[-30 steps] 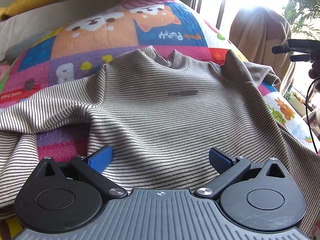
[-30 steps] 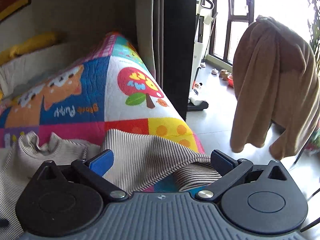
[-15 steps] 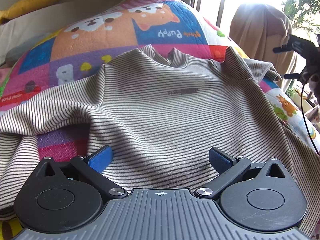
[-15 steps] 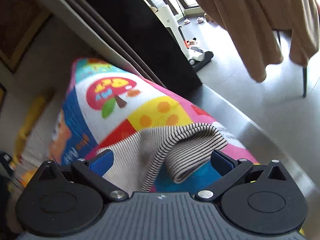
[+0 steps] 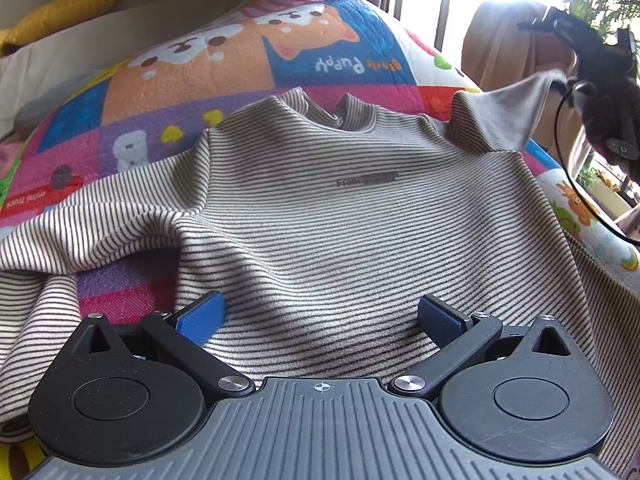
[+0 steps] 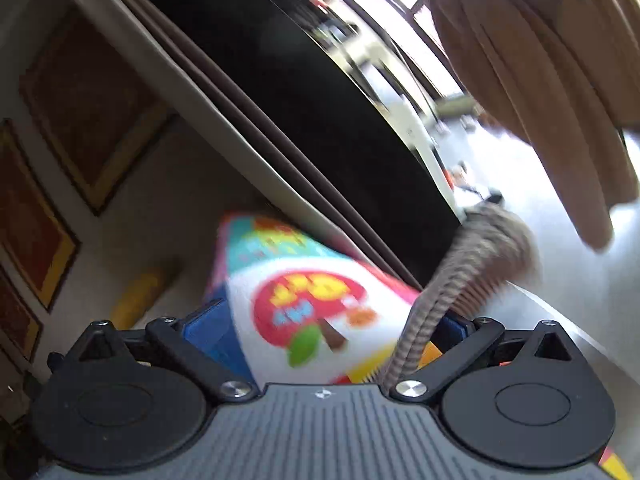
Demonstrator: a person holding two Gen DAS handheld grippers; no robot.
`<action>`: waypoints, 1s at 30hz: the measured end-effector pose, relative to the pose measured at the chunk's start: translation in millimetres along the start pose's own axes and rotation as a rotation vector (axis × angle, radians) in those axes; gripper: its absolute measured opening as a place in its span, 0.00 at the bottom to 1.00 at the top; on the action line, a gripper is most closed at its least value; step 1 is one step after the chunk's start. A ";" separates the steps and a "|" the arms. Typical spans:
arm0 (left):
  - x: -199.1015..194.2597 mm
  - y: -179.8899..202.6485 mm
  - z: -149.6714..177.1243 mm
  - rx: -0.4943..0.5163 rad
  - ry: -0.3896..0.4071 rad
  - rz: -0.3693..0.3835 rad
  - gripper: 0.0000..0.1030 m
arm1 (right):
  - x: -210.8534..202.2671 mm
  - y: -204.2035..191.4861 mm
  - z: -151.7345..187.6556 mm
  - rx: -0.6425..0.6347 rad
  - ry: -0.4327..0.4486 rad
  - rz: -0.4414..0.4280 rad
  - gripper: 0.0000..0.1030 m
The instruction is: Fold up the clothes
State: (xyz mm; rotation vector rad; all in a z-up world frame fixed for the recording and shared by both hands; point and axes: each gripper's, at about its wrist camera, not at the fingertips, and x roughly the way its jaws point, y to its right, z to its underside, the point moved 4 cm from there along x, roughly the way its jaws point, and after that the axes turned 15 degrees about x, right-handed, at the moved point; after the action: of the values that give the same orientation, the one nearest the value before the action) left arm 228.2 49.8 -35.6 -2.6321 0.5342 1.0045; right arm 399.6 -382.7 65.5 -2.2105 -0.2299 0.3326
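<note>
Fingers [image 5: 200, 314] of your left gripper [image 5: 320, 316] gape wide over the striped shirt [image 5: 340, 216]; right gripper's [image 6: 320, 328] look spread, sleeve [image 6: 472, 264] draped alongside one.
Soft, limp knit: pinch it at the cuff or hem.

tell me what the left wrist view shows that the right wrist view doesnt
Only the left wrist view shows the striped shirt spread front up, its collar far from the open left gripper. Only the right wrist view shows the framed pictures on the wall and the right gripper with a sleeve draped by its right finger. Both show the colourful quilt.
</note>
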 end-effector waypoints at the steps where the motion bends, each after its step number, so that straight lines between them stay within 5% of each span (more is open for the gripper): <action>1: -0.3 -0.5 0.0 -0.003 0.002 0.002 1.00 | -15.2 -11.0 -4.9 -0.059 0.039 0.008 1.00; 2: -0.6 -0.9 0.0 -0.007 0.004 0.005 1.00 | -28.1 -19.1 -8.8 -0.122 0.073 0.059 1.00; 6: -1.0 -2.7 -0.3 -0.018 0.010 0.012 1.00 | -56.5 -9.2 -5.9 -0.412 0.156 0.521 1.00; 8: -1.0 -3.6 -0.6 -0.023 0.013 0.015 1.00 | -68.4 -1.4 7.2 -0.541 0.146 0.578 1.00; 11: -0.9 -3.3 -1.1 -0.020 0.011 0.013 1.00 | -73.0 -11.4 41.7 -0.728 0.054 0.512 1.00; 16: -1.3 -2.6 -1.5 -0.016 0.009 0.008 1.00 | -27.3 -61.2 156.9 -1.187 -0.140 0.364 1.00; 20: -2.7 -4.3 -0.8 -0.024 0.013 0.014 1.00 | 29.0 -64.3 224.7 -1.381 -0.291 0.385 1.00; 23: -2.5 -3.5 -1.1 -0.019 0.009 0.009 1.00 | 47.8 -59.6 218.0 -1.398 -0.174 0.475 1.00; 27: -2.8 -4.9 -1.2 -0.030 0.015 0.015 1.00 | 17.5 -30.6 119.1 -1.000 0.093 0.707 1.00; 30: -3.1 -5.7 -1.4 -0.037 0.020 0.018 1.00 | -29.6 -2.3 74.7 -0.815 0.120 0.734 1.00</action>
State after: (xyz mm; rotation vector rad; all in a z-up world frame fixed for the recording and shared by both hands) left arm 229.4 55.1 -31.7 -2.6764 0.5507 1.0043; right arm 347.7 -334.1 27.9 -3.0562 0.6471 0.5660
